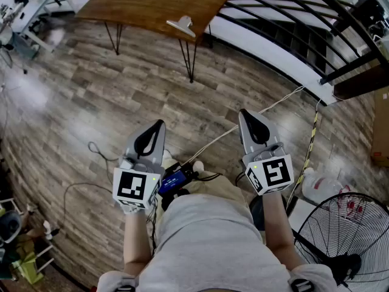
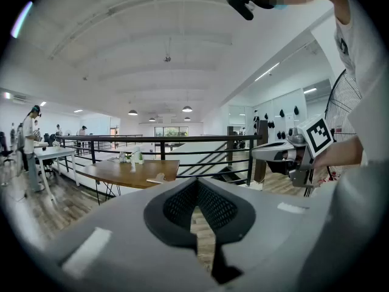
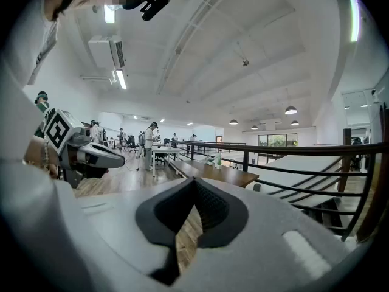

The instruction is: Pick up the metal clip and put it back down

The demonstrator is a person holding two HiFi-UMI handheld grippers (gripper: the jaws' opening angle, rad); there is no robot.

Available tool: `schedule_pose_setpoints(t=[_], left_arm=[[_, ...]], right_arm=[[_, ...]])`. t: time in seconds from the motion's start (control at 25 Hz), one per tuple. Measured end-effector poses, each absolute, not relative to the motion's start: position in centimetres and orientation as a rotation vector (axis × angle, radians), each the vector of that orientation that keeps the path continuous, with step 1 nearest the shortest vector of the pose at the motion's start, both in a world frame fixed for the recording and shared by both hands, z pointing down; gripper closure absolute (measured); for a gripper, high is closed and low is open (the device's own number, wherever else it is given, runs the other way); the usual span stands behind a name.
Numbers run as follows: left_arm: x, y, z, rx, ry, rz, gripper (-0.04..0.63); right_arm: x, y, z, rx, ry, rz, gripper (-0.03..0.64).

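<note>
The metal clip (image 1: pixel 181 25) lies on the wooden table (image 1: pixel 140 5) near its front right edge, far ahead of me; it shows small on the tabletop in the left gripper view (image 2: pixel 156 179). My left gripper (image 1: pixel 159 125) and right gripper (image 1: pixel 244 113) are held side by side close to my body, well short of the table, both shut with nothing between their jaws. The right gripper's side (image 2: pixel 276 152) shows in the left gripper view, and the left gripper's side (image 3: pixel 91 156) in the right gripper view.
A black railing (image 1: pixel 292 29) runs past the table's right side. A standing fan (image 1: pixel 340 242) is at my lower right, cables (image 1: pixel 97 154) trail over the wood floor, and white desks (image 1: pixel 30 11) stand at far left. People stand in the distance (image 3: pixel 148 145).
</note>
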State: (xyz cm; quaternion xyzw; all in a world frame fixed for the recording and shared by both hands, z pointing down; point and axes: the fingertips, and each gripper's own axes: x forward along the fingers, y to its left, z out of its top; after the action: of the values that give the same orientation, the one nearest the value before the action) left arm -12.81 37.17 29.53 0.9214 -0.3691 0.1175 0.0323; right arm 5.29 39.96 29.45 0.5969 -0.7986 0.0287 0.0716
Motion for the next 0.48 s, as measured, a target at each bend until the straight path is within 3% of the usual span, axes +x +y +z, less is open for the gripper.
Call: schedule_pose_setpoints(t=[0.48], left_arm=[[-11.78, 37.47, 29.55, 2.856, -1.102, 0.388, 0.583]], right_arm=[[5.59, 40.02, 29.44, 1.8, -2.409, 0.103, 0.617]])
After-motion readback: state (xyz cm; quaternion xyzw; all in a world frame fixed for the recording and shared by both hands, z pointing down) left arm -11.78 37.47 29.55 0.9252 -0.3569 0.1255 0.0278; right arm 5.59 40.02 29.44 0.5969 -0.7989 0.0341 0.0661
